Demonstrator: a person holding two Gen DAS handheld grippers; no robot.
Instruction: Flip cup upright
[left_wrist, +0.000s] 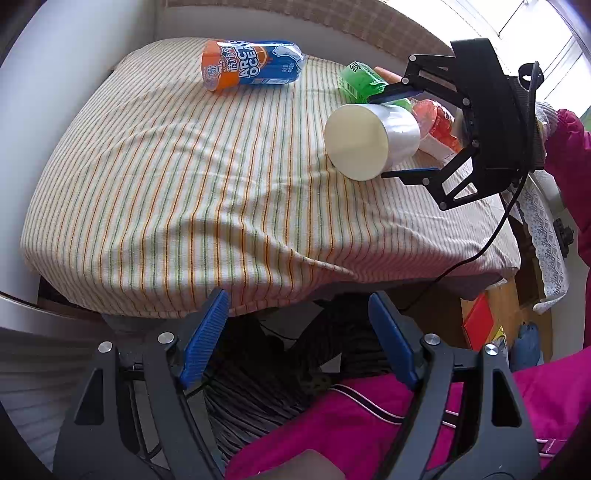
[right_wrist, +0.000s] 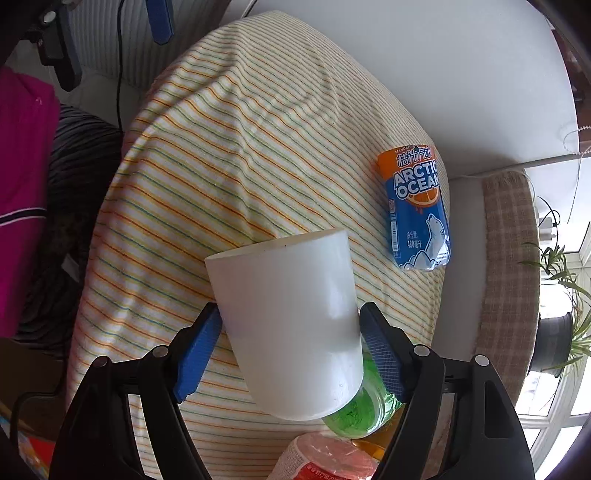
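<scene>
A white cup (left_wrist: 373, 138) is tilted on its side over the striped cloth (left_wrist: 184, 177), its flat base facing my left camera. My right gripper (left_wrist: 388, 136) is shut on the cup, one finger on each side. In the right wrist view the cup (right_wrist: 291, 325) sits between the blue pads (right_wrist: 195, 354) of my right gripper (right_wrist: 290, 350), its closed base pointing away from the camera. My left gripper (left_wrist: 297, 339) is open and empty, below the table's near edge, far from the cup.
A blue and orange Arctic Ocean bottle (left_wrist: 251, 64) lies at the far side of the table (right_wrist: 417, 206). A green bottle (right_wrist: 358, 410) and a red-capped container (right_wrist: 328, 458) lie behind the cup. A black cable (left_wrist: 491, 240) hangs off the right edge.
</scene>
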